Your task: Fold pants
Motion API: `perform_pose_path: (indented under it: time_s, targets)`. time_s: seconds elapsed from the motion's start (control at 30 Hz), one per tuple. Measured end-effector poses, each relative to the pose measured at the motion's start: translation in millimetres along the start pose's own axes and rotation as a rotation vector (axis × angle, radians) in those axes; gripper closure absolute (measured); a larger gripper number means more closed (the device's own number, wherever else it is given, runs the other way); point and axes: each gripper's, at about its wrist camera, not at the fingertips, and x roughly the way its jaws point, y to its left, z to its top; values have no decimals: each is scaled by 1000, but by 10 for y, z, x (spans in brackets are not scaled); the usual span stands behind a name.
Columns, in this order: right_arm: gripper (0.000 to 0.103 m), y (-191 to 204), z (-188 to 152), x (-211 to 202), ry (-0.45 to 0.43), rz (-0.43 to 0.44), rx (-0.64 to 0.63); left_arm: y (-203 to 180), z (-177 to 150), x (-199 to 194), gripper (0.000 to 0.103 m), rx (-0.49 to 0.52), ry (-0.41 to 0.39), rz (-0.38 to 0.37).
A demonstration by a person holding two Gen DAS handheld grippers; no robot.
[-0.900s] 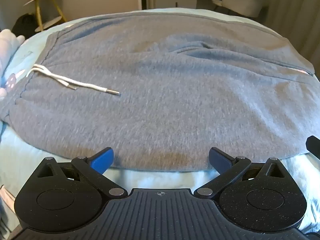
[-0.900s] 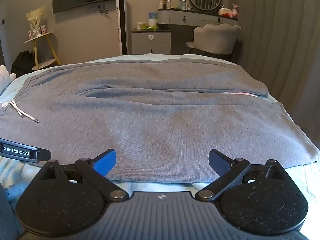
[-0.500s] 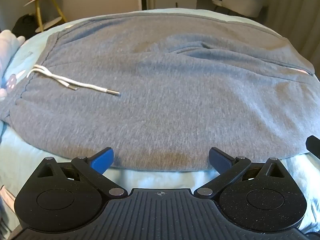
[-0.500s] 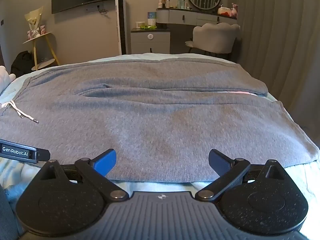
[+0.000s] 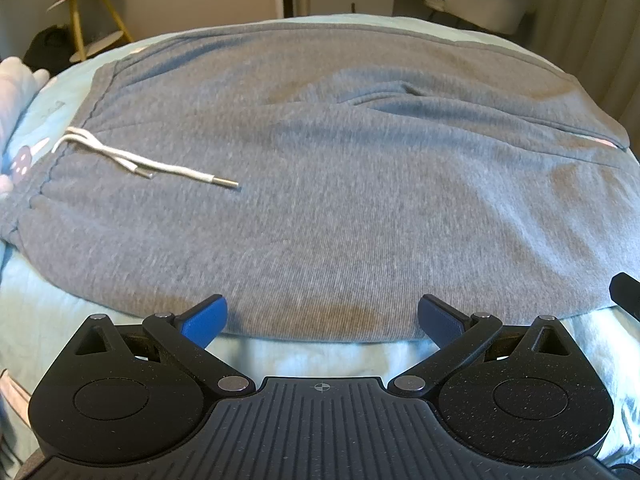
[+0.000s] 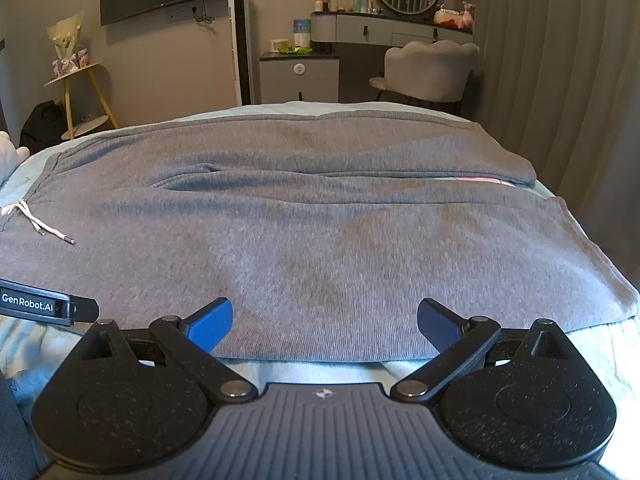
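As pants [image 5: 340,184] lie crosswise, waistband left | both grippers' fingers [image 5: 204,318] wide apart, empty.

Matt grey knit-cloth pants [image 5: 340,184] with a white woven drawstring [image 5: 132,160], metal-tipped, on pale quilted bedding [image 5: 304,350].

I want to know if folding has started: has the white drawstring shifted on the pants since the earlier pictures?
No. The white drawstring lies on the grey pants by the waistband as before, its metal tip at the same spot.
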Motion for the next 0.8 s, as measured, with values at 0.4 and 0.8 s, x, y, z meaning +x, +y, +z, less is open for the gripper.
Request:
perform_pose_path:
  time_s: [0.4,0.8]
  targets:
    - [4,-28,-1,-3,4,2,13,-16,-1,8,0,3,5,2]
    - [4,-45,6,22,17,-4,27,-25,-13,16,0,7,9,1]
